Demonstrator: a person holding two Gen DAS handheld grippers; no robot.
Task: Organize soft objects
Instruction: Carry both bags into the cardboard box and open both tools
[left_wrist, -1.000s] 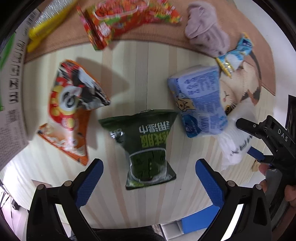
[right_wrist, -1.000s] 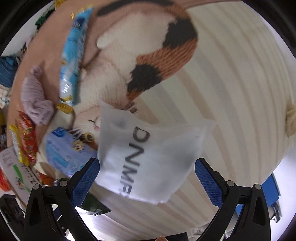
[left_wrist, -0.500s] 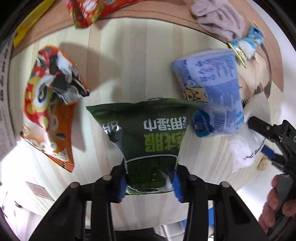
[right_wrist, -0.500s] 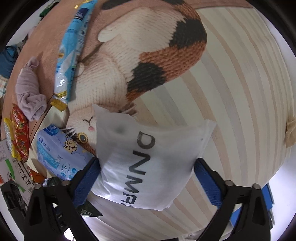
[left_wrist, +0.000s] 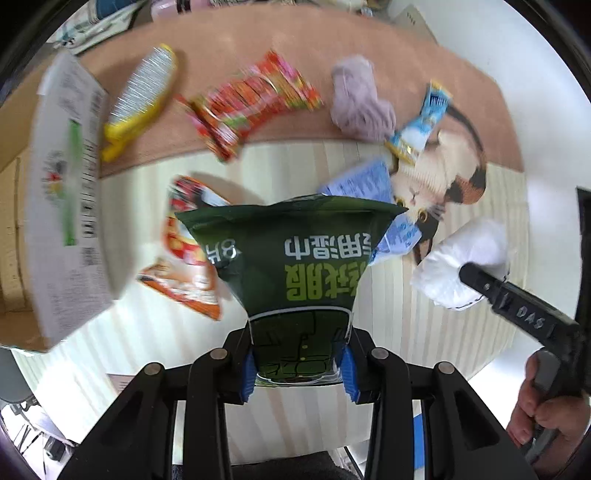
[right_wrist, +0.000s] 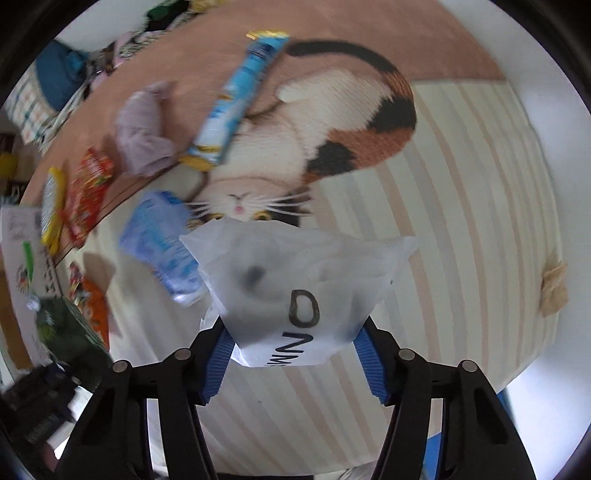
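Note:
My left gripper (left_wrist: 297, 369) is shut on a dark green snack bag (left_wrist: 295, 258) and holds it lifted above the striped mat. My right gripper (right_wrist: 293, 354) is shut on a white soft pouch (right_wrist: 295, 280) with black letters, also lifted; the pouch shows at the right of the left wrist view (left_wrist: 461, 266). A blue tissue pack (right_wrist: 162, 243) lies on the mat beyond it. A mauve cloth (left_wrist: 358, 99) and a blue stick pack (left_wrist: 421, 122) lie farther off.
A cat-pattern rug (right_wrist: 332, 122) lies under the far items. An orange snack bag (left_wrist: 184, 258), a red snack bag (left_wrist: 255, 107), a yellow brush (left_wrist: 144, 99) and a cardboard box (left_wrist: 62, 221) lie at the left.
My left gripper shut on the green bag and lifted it. My right gripper shut on the white pouch and raised it off the mat.

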